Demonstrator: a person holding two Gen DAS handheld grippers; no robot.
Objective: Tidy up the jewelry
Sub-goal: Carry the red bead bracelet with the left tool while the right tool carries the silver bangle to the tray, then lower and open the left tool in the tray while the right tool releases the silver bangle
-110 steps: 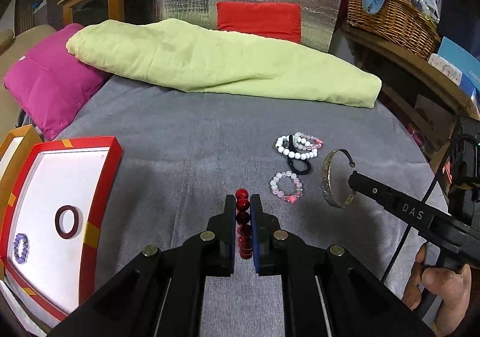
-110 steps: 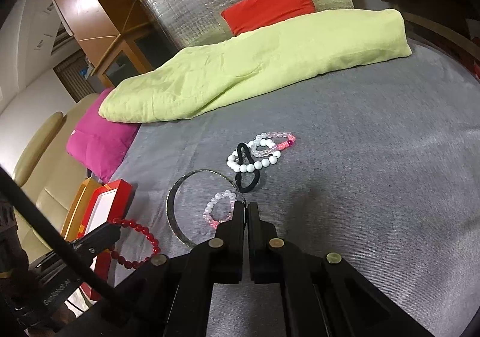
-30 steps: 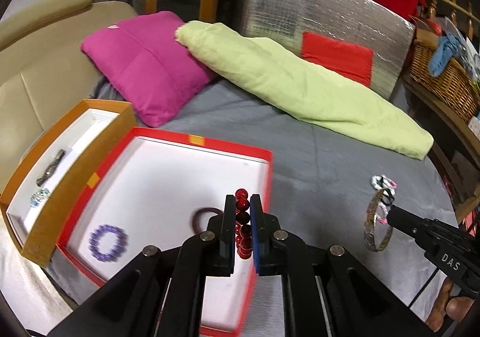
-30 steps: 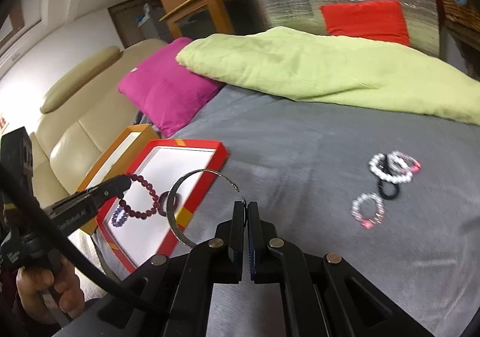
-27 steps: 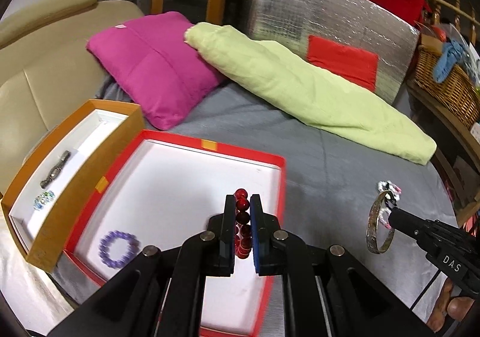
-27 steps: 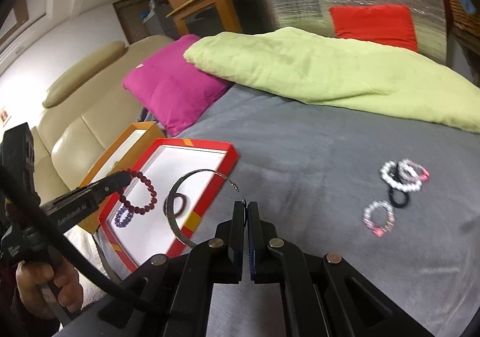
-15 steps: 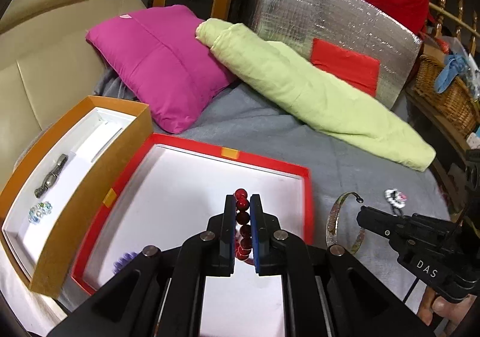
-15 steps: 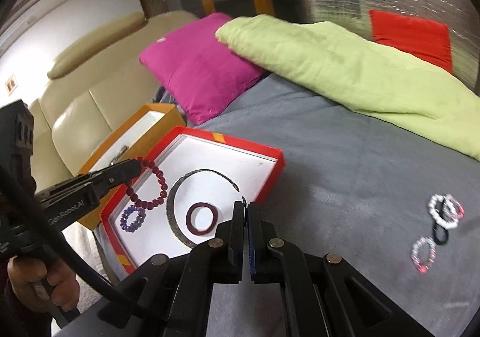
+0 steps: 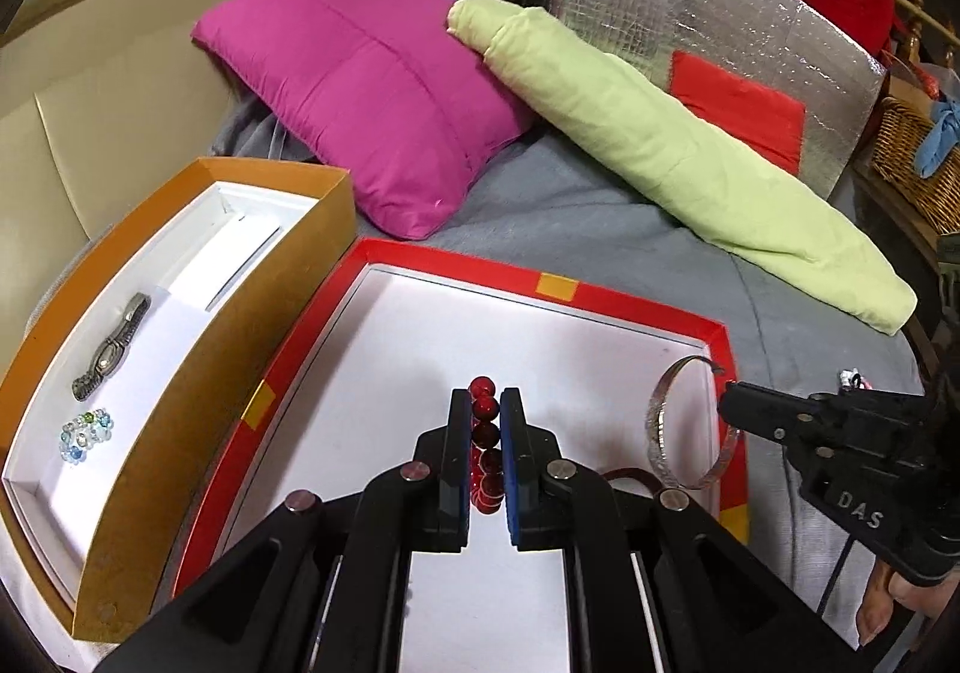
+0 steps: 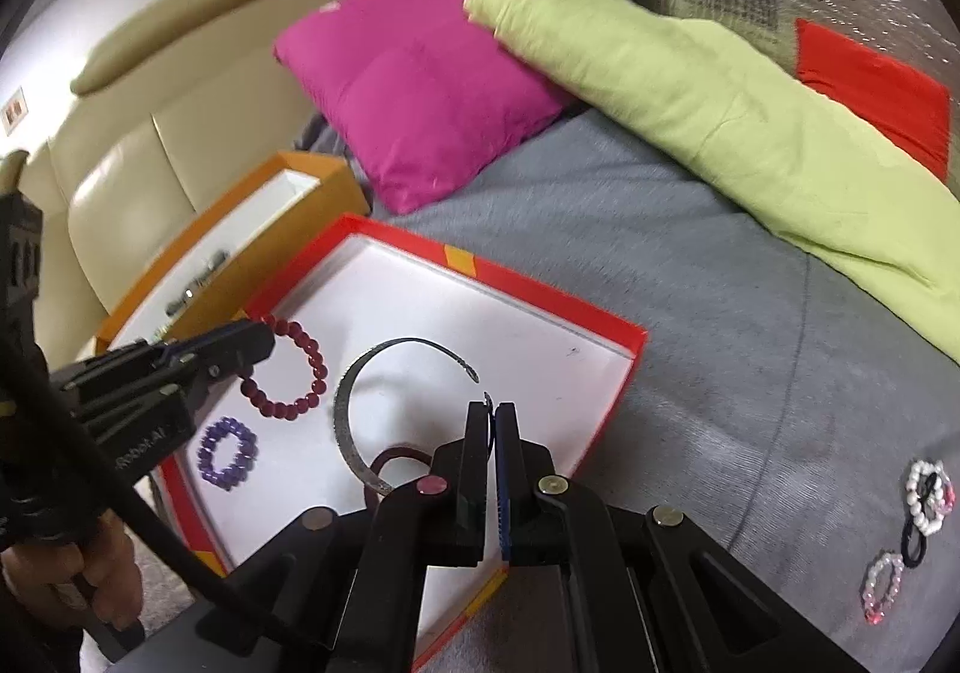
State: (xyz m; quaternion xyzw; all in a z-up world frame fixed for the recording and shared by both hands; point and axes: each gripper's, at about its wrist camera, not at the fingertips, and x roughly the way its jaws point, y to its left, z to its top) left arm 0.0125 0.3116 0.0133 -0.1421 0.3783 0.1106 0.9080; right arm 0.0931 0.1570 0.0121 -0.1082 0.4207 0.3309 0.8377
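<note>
Red beaded bracelet point(image 9: 483, 433) clamped between the jaws of the left gripper point(image 9: 485, 403), hanging above the white floor of the red tray point(image 9: 558, 286); seen from the right wrist, its loop point(image 10: 287, 370) dangles clear over the tray's left part; right gripper point(image 10: 492, 415) closed on one end of the silver open bangle point(image 10: 360, 403), which arcs out leftward over the tray interior; from the left wrist the same bangle point(image 9: 663, 427) stands on edge just inside the tray's right wall; cannot tell whether it touches the floor. Inside the tray: purple beaded bracelet point(image 10: 228, 451) lying flat near the left wall, dark red ring point(image 10: 390, 463) partly hidden behind the right gripper. Orange box point(image 9: 180, 373) just beside the tray on its left, holding a metal watch point(image 9: 111, 355) and a small cluster of pale blue-green beads point(image 9: 87, 433). On the grey blanket point(image 10: 750, 343), well apart to the right: white bead bracelet point(image 10: 927, 496), black hair tie point(image 10: 912, 544), pink bead bracelet point(image 10: 879, 586). Magenta cushion point(image 9: 372, 91) and green pillow point(image 9: 660, 145) behind.
</note>
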